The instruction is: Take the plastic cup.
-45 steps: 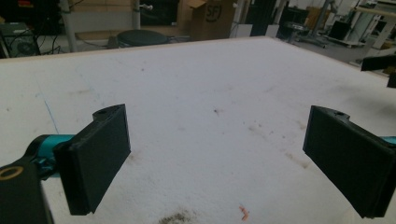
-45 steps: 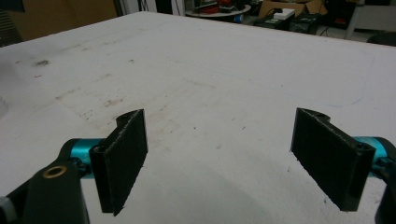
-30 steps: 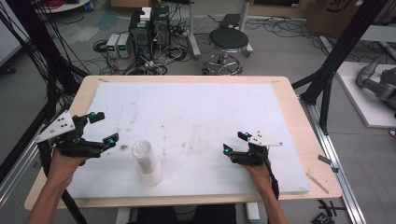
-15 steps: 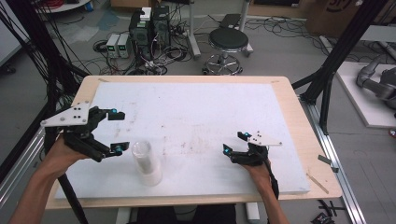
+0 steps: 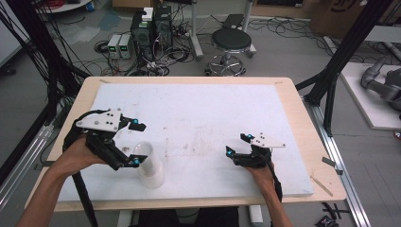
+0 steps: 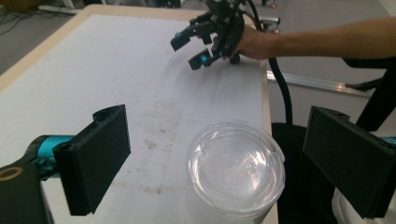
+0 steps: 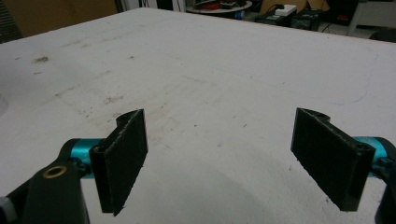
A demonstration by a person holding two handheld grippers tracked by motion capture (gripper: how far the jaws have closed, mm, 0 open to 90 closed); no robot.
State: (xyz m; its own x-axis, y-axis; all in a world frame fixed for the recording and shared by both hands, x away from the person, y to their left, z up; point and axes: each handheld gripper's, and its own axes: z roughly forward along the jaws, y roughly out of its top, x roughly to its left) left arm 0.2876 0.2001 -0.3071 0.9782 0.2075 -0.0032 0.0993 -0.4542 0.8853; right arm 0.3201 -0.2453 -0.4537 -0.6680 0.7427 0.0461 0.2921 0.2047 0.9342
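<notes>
So the big white surface [image 5: 198,113] is mostly bare, just scuffed and smudged around the middle. Near its front edge, left of centre, stands a clear plastic jar [image 5: 149,165], upright with a clear lid on top, and I can't make out anything inside it beyond the cloudy plastic. The left tool [image 5: 134,143] sits right at that jar, tilted down over its top, jaws spread wide, one jaw on either side of the lid and neither pad touching it; in the left gripper view the jar [image 6: 236,170] sits between the two pads with room to spare. Left hand [image 5: 78,153] comes in from the front left corner. The right tool [image 5: 235,144] rests low toward the front right, well apart from the jar, jaws also wide with nothing between them.
</notes>
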